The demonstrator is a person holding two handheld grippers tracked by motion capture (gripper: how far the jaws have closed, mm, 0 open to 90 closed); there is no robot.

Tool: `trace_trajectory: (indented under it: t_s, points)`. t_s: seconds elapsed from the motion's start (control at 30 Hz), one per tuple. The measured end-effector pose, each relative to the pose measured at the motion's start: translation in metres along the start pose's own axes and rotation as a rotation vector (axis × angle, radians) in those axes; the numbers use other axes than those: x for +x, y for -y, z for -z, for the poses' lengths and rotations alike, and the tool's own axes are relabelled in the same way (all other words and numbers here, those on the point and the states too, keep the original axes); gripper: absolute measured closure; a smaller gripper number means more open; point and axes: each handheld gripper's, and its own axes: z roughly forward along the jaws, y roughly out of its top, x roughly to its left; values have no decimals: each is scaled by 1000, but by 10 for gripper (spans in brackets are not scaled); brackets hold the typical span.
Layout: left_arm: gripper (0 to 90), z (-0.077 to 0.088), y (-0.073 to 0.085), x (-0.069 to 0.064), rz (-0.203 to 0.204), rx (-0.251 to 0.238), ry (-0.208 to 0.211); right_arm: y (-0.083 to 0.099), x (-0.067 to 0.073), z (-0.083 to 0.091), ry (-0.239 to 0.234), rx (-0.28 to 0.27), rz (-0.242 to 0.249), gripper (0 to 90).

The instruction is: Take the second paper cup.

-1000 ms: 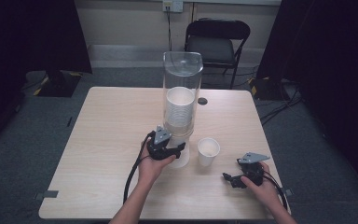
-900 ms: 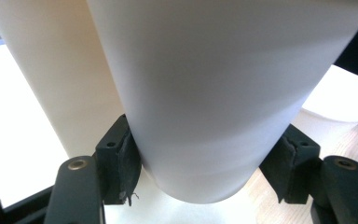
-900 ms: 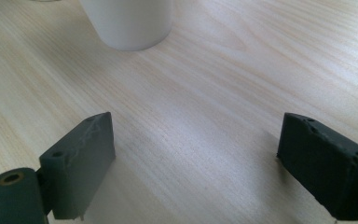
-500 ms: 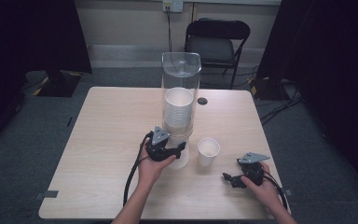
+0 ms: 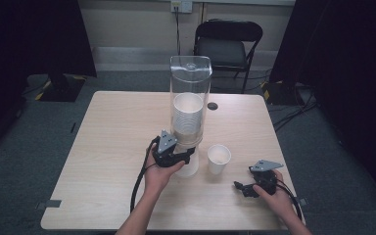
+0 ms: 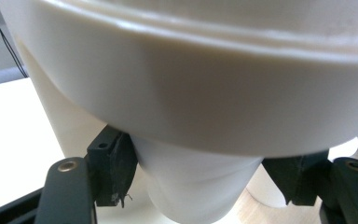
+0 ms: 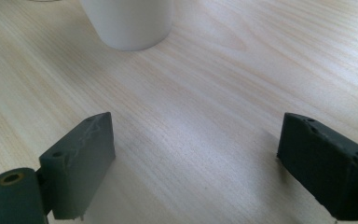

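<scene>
The left gripper is at the foot of the dispenser, its jaws closed around the lowest cup under the stack. This looks like the pulling-out step; next calls for a straight downward draw. Right of the dispenser stands a loose cup; farther right, the right gripper rests on the table, jaws wide, empty.
</scene>
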Motion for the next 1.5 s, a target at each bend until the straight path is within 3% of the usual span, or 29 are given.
trace_trajectory:
  t_s: [0.13,0.27,0.63,1.03,1.1,1.2,1.3,1.37,1.43,1.5]
  points:
    - [317,0,0,-2,-18,6,-6,0,0,0,1,0,1,104]
    - [318,0,-1,-3,3,9,-9,0,0,0,1,-1,-1,103]
    - [319,1,1,-4,3,26,-28,0,0,0,1,-1,-1,103]
    - [319,0,3,-8,18,11,-47,0,0,0,1,-1,0,103]
    - [319,0,4,-7,14,4,-37,0,0,0,1,0,0,103]
    - [319,-1,5,-9,-25,15,-60,0,0,0,1,0,0,103]
    - [319,-1,5,-9,-29,13,-70,0,0,0,1,0,0,103]
    - [321,-1,5,-11,-52,22,-78,0,0,0,1,0,0,103]
    - [321,-1,5,-11,-39,28,-88,0,0,0,1,0,0,103]
    - [321,-2,6,-9,-15,17,-69,0,0,0,1,0,0,103]
